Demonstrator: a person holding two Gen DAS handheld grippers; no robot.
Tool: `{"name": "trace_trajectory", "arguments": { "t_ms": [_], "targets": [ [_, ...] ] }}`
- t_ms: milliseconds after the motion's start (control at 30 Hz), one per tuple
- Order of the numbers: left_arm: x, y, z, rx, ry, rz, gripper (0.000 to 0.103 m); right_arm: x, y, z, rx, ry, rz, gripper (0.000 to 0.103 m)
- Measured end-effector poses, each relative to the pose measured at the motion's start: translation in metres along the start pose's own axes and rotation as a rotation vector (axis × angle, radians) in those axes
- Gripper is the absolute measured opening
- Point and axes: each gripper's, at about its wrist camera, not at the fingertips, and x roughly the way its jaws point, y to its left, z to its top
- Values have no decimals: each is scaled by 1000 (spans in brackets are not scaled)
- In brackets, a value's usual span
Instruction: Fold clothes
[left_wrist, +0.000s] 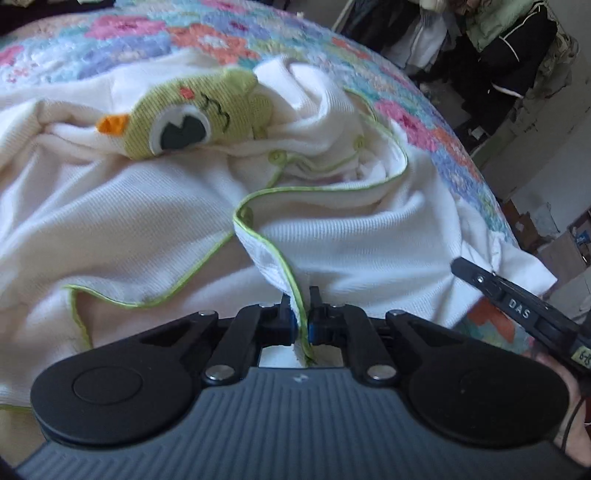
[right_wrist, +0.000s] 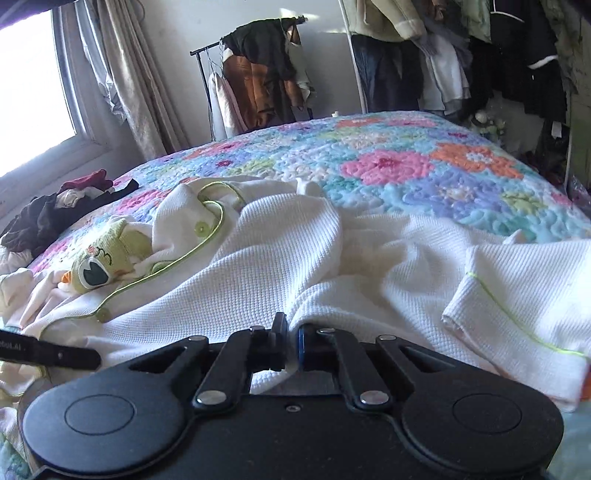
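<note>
Fabric clamped both sides: left gripper closed on the green-piped edge of the white garment, right gripper pinched on a white waffle-knit fold, probably the same garment. Garment lies rumpled on the floral quilt, frog-face hood up. Dark clothes pile sits near the window.

Bed with floral quilt and items lying on it

A white waffle-knit garment with green piping lies rumpled across the near edge; its green frog-face hood rests toward the left edge. A pile of dark clothes sits at the far left corner.
</note>
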Motion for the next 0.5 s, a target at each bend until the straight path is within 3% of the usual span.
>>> {"name": "trace_trajectory", "arguments": {
  "t_ms": [100,167,300,433,500],
  "targets": [
    [-31,3,3,35,-105,108,4,-24,6,-1,-8,-15,-40,4],
    [-42,11,4,13,-132,107,4,-33,6,-4,-24,2,-51,4],
    [-39,19,1,-43,-103,123,5,-33,2,-15,-14,71,-73,3],
    [-22,16,-12,-23,31,82,5,-39,10,-20,-106,97,-145,4],
    [-16,15,-19,-32,74,78,5,-40,3,-25,-52,143,-139,3]
  ]
}}
